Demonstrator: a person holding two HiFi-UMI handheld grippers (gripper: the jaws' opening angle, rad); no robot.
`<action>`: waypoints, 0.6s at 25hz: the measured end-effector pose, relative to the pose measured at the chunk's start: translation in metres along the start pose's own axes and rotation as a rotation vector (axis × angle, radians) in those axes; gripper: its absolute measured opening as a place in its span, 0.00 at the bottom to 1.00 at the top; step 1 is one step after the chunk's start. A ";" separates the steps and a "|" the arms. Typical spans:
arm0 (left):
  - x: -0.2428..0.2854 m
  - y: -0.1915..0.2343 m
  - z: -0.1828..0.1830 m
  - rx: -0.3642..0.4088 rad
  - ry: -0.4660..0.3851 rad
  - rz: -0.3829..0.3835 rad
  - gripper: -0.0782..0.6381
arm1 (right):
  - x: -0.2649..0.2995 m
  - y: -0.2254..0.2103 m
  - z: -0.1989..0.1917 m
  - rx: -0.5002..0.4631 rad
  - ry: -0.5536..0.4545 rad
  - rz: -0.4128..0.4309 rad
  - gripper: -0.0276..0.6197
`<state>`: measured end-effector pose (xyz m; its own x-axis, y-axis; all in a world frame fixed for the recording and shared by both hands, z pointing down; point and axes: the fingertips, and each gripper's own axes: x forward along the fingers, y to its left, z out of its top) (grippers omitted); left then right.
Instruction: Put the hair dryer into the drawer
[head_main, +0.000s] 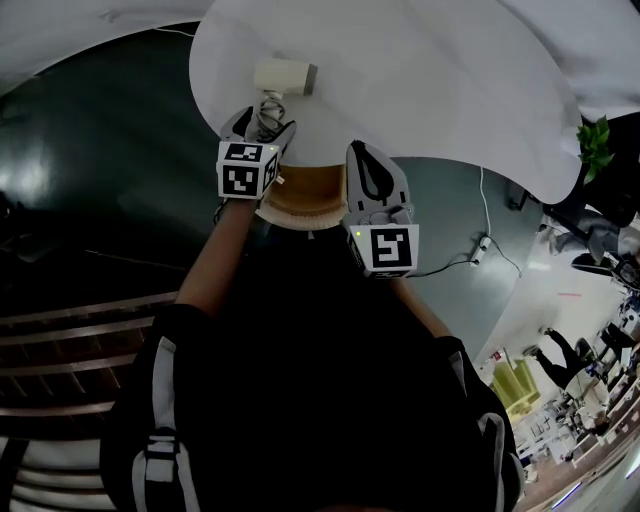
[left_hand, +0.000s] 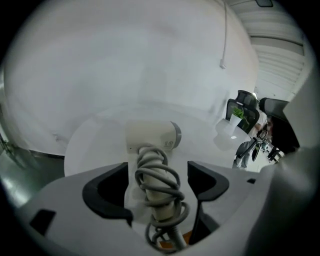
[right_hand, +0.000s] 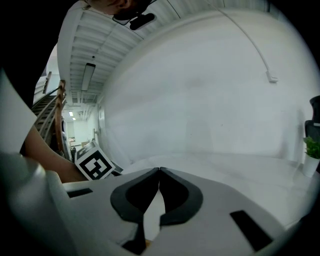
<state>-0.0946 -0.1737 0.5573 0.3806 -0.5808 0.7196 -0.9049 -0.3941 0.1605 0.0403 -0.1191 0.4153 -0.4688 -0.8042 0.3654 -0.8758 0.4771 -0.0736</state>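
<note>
A cream-white hair dryer (head_main: 283, 76) lies on the round white table (head_main: 430, 80), its grey cord wound in coils round the handle (left_hand: 157, 180). My left gripper (head_main: 265, 125) hangs over that handle with its jaws wide open. In the left gripper view the handle sits between the two black pads (left_hand: 107, 192) of the left gripper (left_hand: 157, 169), with a gap on each side. My right gripper (head_main: 358, 150) is just right of it at the table's near edge, shut with nothing in it; in the right gripper view the right gripper's (right_hand: 159, 171) tips meet. A tan wooden part (head_main: 300, 198), possibly the drawer, juts out under the table edge.
A potted green plant (head_main: 597, 135) stands at the table's far right. A power strip (head_main: 480, 248) and its cable lie on the dark floor to the right. Stair-like rails (head_main: 70, 330) run at the lower left.
</note>
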 end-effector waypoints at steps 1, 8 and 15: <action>0.003 0.001 -0.002 -0.007 0.014 0.001 0.61 | 0.000 -0.001 0.000 0.001 0.002 -0.004 0.08; 0.019 0.001 -0.006 -0.015 0.086 0.010 0.62 | 0.003 -0.006 -0.005 0.015 0.016 -0.013 0.08; 0.027 0.005 -0.014 -0.039 0.131 0.025 0.60 | 0.004 -0.005 -0.005 0.021 0.023 -0.012 0.08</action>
<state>-0.0915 -0.1811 0.5869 0.3320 -0.4912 0.8053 -0.9216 -0.3510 0.1658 0.0432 -0.1231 0.4223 -0.4554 -0.8015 0.3877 -0.8839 0.4593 -0.0887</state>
